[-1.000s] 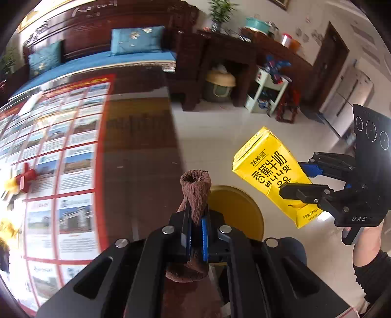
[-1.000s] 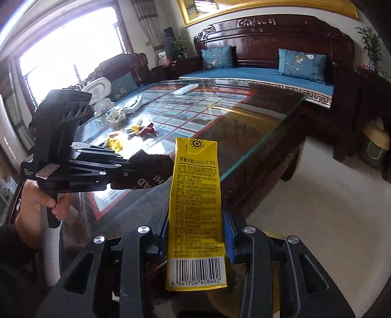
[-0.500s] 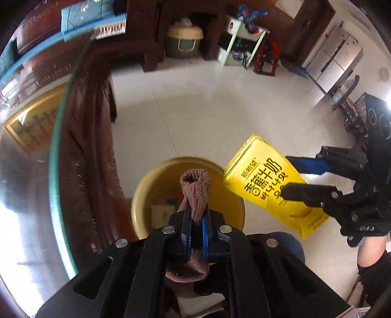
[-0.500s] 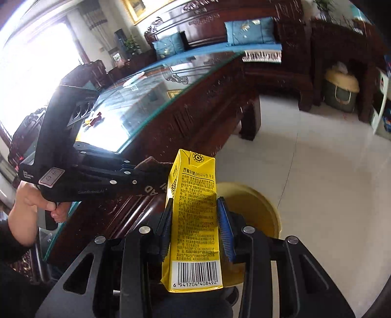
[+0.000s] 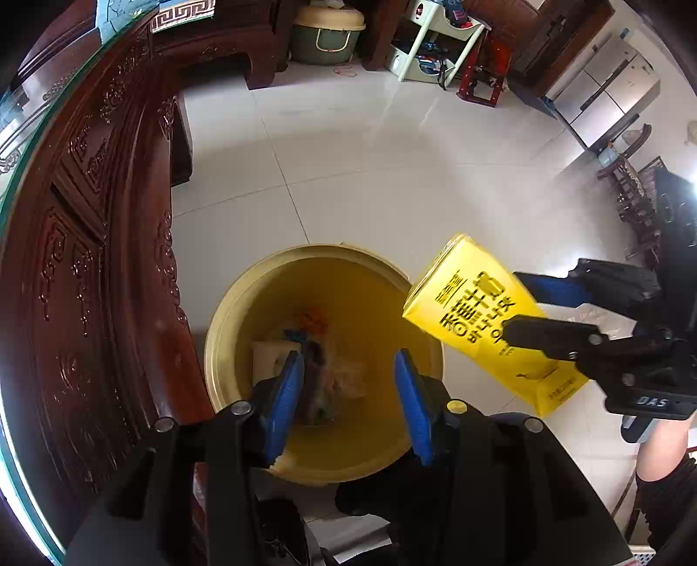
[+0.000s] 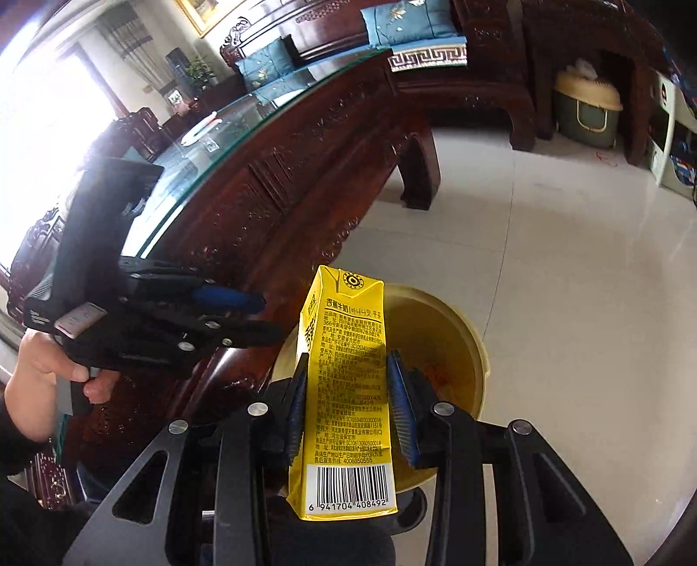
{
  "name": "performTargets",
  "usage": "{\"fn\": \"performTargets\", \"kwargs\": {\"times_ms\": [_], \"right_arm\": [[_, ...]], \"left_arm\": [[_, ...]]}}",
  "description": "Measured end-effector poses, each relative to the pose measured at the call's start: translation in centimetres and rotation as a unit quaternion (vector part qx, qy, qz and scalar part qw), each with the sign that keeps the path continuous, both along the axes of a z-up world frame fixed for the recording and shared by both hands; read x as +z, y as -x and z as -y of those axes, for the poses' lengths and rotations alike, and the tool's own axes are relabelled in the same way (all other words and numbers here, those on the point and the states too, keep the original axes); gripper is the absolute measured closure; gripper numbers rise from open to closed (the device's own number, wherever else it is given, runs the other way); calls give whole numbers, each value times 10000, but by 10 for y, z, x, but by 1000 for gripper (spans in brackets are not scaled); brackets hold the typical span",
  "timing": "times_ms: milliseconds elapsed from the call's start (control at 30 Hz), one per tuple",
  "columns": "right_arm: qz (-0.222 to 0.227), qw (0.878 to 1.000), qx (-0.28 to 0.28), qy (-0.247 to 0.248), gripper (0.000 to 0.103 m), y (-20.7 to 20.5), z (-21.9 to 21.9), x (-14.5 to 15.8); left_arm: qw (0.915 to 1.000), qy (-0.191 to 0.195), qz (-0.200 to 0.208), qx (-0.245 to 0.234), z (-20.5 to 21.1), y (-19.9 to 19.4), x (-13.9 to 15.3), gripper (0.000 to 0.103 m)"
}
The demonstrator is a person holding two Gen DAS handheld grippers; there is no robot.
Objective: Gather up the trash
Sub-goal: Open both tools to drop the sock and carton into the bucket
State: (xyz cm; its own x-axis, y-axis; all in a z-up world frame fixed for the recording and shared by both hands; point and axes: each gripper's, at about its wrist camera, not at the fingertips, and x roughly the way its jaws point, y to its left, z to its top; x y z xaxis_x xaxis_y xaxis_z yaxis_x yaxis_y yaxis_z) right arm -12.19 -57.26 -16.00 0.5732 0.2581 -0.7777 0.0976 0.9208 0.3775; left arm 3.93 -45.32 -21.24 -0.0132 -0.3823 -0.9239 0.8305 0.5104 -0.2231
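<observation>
- A home's living room, by its furnishings.
- A carved dark redwood sofa (image 6: pixel 435 26) bears blue embroidered cushions (image 6: pixel 409 21).
- A matching carved redwood table (image 6: pixel 279 174) has a glass top.
- A glossy white tiled floor (image 5: pixel 370 152) holds a round yellow plastic bin (image 5: pixel 348 278).
- A white shelf unit (image 5: pixel 431 48) and a steel fridge (image 5: pixel 610 87) stand farther off.

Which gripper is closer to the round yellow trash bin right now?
Left. The left gripper hangs open directly above the round yellow trash bin; the right gripper holds the yellow milk carton beside its rim.
</observation>
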Motion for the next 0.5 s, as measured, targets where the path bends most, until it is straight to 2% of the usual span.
{"fn": "performTargets", "kwargs": {"times_ms": [367,433,500], "right_arm": [[-99,9999,131,37,69,-12,-10,-9],[-170,9997,156,20,63,-15,-11,-12],[-226,9996,78,115,51,-17,-11,-13]], "left_arm": [[9998,-87,117,123,-17,-1,7,56],[9998,-79,101,154,-19,-2,7,56],[9998,-49,81,151,-19,-3,8,56]]}}
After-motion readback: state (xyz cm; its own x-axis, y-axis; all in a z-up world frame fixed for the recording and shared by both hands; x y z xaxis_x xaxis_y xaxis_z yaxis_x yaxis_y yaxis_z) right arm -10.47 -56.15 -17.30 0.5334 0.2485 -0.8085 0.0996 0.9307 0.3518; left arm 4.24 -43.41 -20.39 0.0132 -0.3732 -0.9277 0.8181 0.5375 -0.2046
